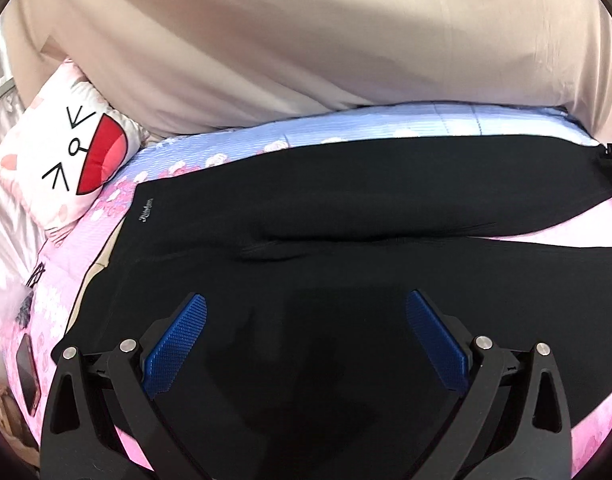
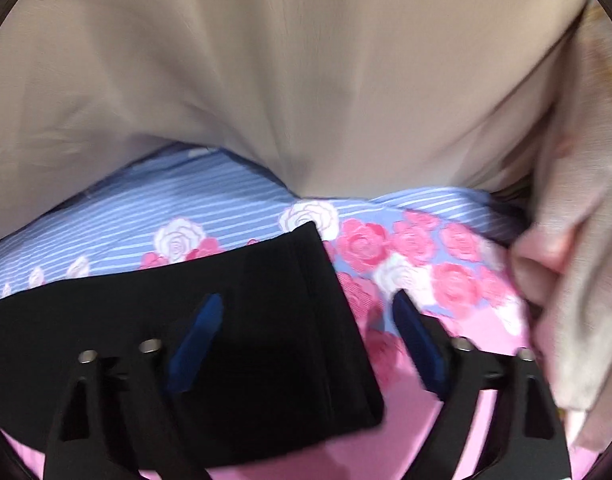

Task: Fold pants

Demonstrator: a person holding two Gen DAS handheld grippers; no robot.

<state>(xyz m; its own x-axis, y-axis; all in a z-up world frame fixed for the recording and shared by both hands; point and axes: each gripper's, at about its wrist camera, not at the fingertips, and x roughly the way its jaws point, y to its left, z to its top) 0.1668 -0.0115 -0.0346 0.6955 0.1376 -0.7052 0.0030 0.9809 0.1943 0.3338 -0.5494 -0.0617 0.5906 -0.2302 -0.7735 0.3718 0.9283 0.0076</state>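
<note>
Black pants (image 1: 345,208) lie flat on a bed with a pink and blue floral sheet (image 1: 425,124), waistband to the left, both legs running right. My left gripper (image 1: 306,312) is open and empty, hovering over the hip area of the pants. In the right wrist view the hem end of a pant leg (image 2: 274,312) lies on the sheet (image 2: 445,264). My right gripper (image 2: 306,312) is open and empty, straddling the hem's right edge, left finger over the cloth and right finger over the sheet.
A white pillow with a cartoon face (image 1: 66,160) lies at the bed's left end. A phone (image 1: 28,372) lies on the sheet at the left. A beige curtain (image 1: 306,40) hangs behind the bed. A beige cloth (image 2: 577,260) hangs at the right.
</note>
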